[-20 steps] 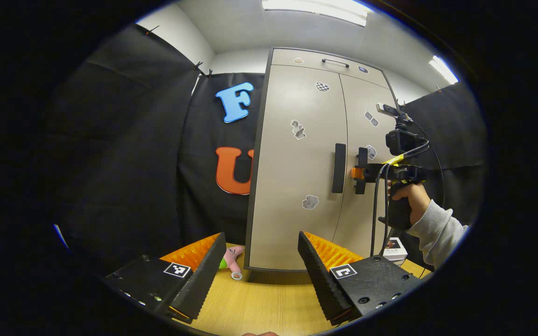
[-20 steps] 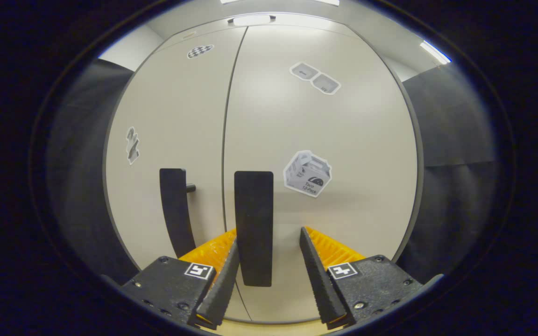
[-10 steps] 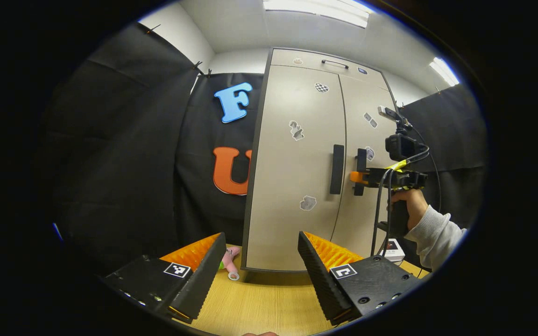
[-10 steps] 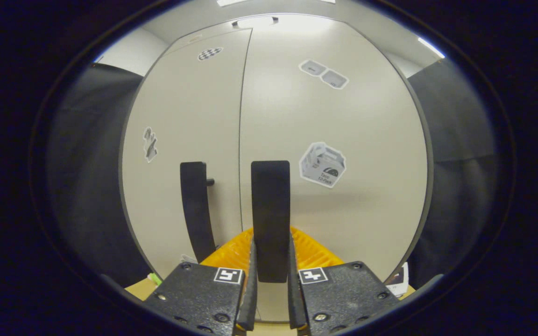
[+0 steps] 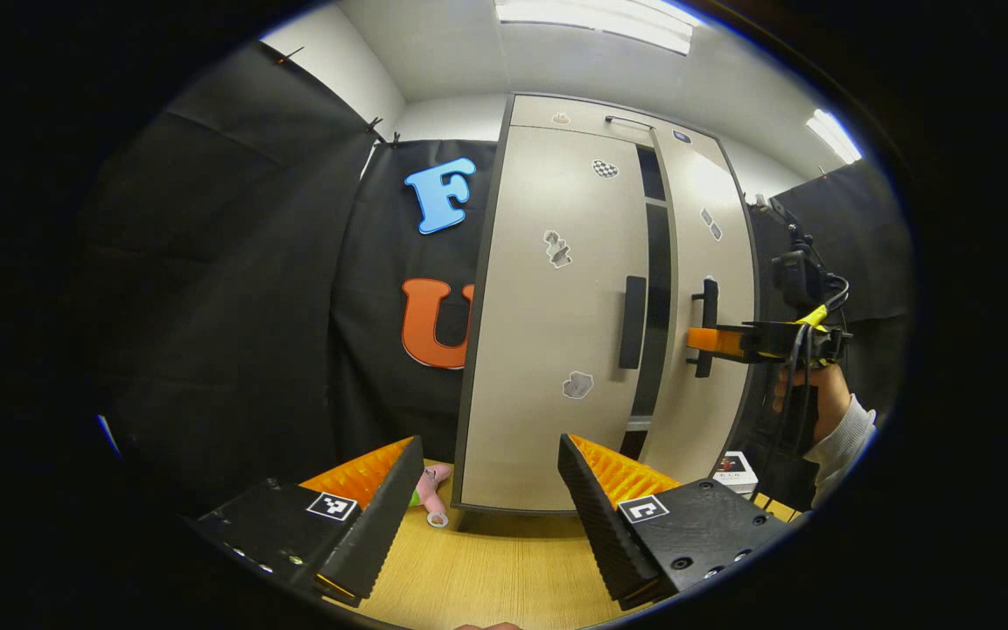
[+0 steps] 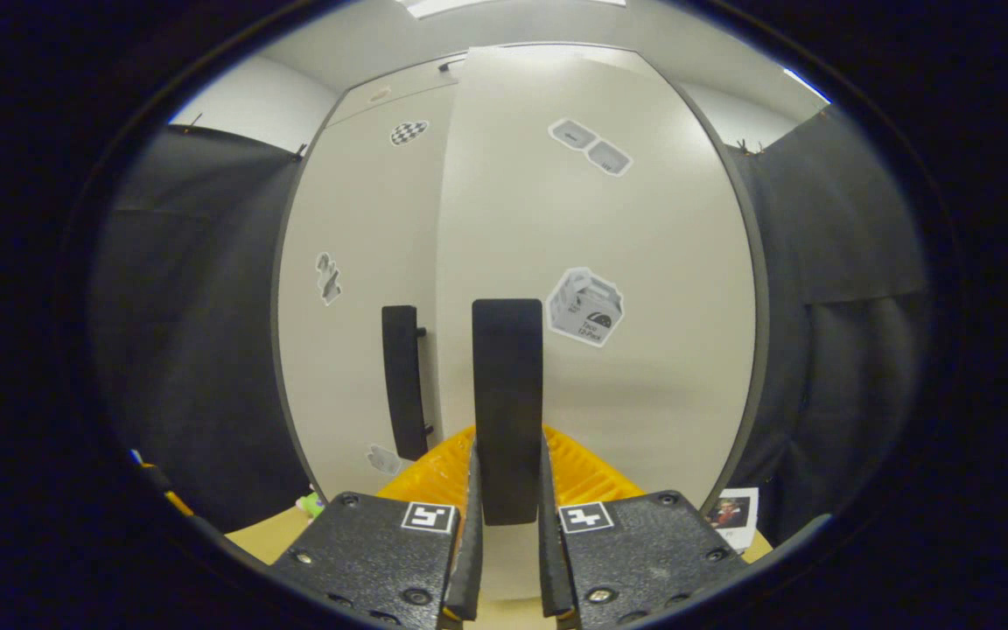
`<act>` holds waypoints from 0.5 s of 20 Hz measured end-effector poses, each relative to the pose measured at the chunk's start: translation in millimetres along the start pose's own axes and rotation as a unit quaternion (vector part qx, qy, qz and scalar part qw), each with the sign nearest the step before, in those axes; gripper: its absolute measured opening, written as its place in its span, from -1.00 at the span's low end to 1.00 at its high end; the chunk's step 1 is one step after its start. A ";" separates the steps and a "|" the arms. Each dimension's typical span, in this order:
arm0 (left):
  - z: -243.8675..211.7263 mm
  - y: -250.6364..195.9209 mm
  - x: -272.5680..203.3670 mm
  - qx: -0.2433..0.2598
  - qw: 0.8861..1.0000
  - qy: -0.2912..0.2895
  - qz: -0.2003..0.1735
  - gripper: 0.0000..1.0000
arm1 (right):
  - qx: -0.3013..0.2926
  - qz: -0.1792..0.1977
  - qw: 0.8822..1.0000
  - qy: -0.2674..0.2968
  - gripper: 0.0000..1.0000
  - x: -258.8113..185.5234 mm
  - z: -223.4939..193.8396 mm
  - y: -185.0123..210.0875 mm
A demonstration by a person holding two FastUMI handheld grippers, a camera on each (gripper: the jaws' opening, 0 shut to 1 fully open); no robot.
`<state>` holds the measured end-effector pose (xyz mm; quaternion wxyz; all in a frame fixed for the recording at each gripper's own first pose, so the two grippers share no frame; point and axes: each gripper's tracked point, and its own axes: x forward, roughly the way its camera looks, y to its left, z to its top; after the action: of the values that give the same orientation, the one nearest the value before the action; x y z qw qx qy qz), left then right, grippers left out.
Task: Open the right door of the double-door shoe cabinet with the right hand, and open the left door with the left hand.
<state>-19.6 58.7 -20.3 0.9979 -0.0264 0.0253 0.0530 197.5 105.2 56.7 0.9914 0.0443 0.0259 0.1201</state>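
The right gripper (image 6: pixel 508 560) was clenched on the right door's handle (image 6: pixel 507 407), holding that door (image 6: pixel 600 332) ajar off the shoe cabinet (image 5: pixel 556 306), while the left gripper (image 5: pixel 482 516) hung released over the bench (image 5: pixel 504 577), short of the shut left door (image 5: pixel 556 332).

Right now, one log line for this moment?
right hand-held gripper: shut on right handle | right door: ajar | left hand-held gripper: open, idle
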 end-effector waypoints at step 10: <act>3.9 -17.8 -6.0 0.013 1.000 -0.007 -0.002 0.84 | 0.003 0.024 1.000 -0.004 -0.48 -36.1 -2.2 -10.6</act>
<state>-23.5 40.7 -15.2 0.9984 -0.0126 0.0190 0.0511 164.9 86.4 55.0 0.9882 0.0482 0.0210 0.1440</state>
